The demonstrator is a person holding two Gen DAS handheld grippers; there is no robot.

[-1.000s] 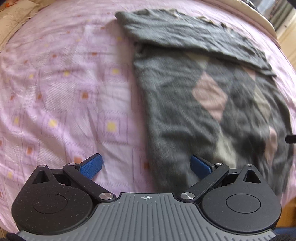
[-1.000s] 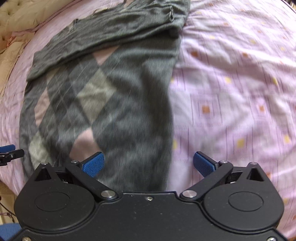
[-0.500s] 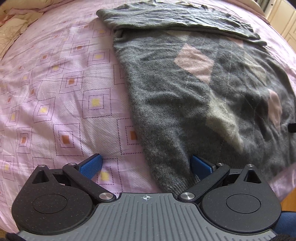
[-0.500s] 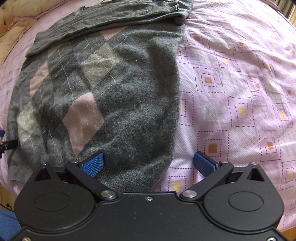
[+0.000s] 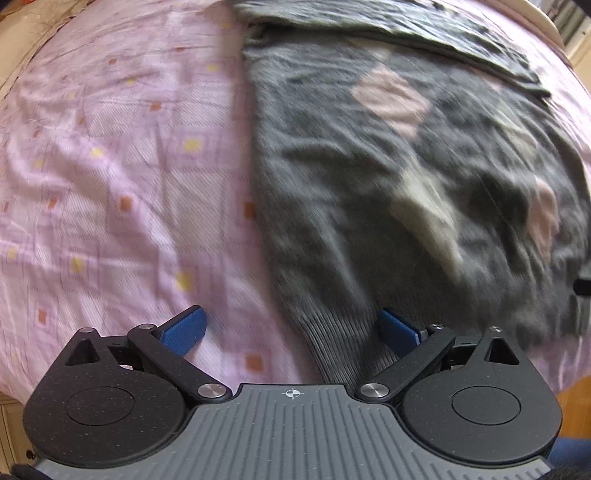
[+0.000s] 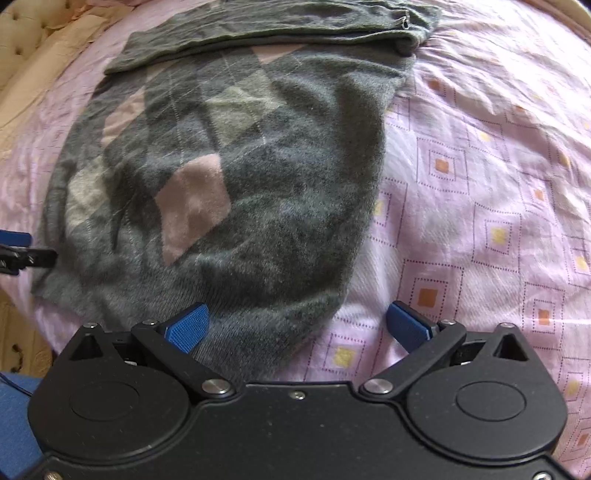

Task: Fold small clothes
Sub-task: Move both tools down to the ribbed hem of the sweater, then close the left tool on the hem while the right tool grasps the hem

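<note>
bedsheet point(image 6: 480, 184): pink, squared | sweater point(image 6: 258, 184): flat | left claw point(image 5: 291, 328), right claw point(image 6: 299, 325): wide

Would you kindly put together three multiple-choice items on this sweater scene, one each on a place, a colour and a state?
1. Where does the folded-over sleeve lie on the sweater?
A. across its far end
B. along its near hem
C. off it, on the bedsheet

2. What colour is the diamond nearest the right hand-held gripper?
A. yellow
B. pink
C. blue

3. How do the left hand-held gripper and the right one stand?
A. both shut on the hem
B. one open, one shut
C. both open

Answers: 1 A, the sleeve band crosses the sweater's far end in both views. 2 B, a pink diamond sits just beyond the pads. 3 C, the blue pads stand wide apart, each pair straddling a near corner of the hem.
</note>
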